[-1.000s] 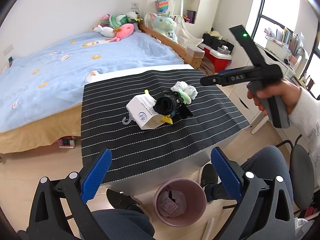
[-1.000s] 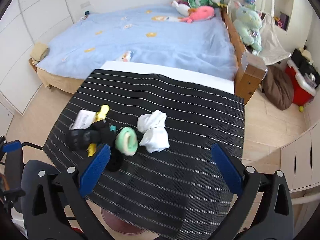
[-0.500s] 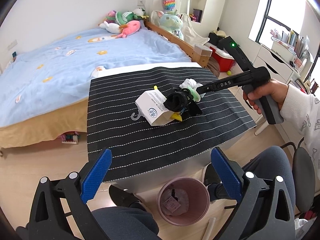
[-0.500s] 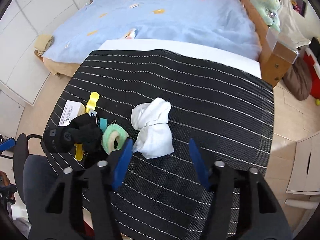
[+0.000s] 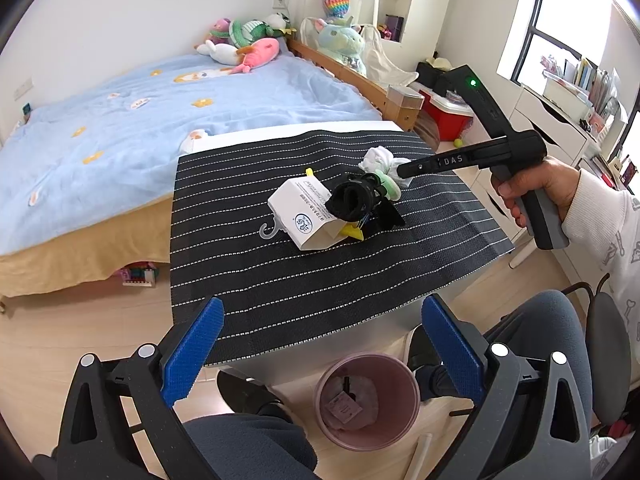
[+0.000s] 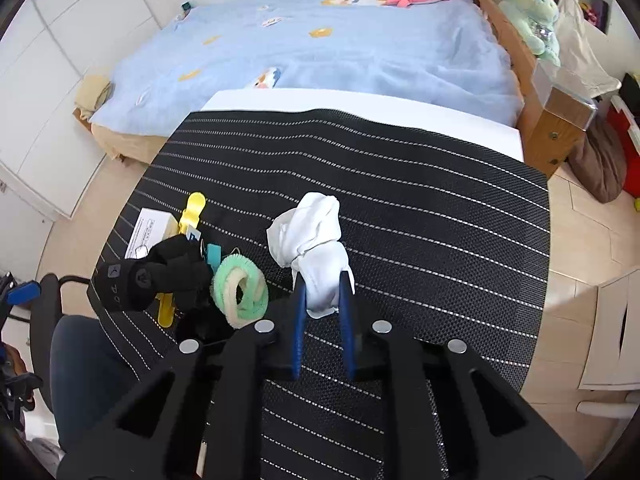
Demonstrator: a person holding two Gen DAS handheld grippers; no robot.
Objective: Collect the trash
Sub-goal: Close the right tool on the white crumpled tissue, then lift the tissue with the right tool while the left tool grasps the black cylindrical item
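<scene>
The right gripper (image 6: 322, 292) pinches the near end of a crumpled white tissue (image 6: 310, 240) lying mid-mat (image 6: 440, 208), beside a green ring (image 6: 240, 290).

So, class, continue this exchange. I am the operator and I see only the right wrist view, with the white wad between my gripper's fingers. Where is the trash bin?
Observer: The pink bin stands on the floor, just below the near edge of the table.
Operator: Is it empty?
Observer: No, paper scraps lie in the bottom of it.
Operator: Is the other gripper busy?
Observer: No, the left gripper is open above the bin with nothing between its fingers.
</scene>
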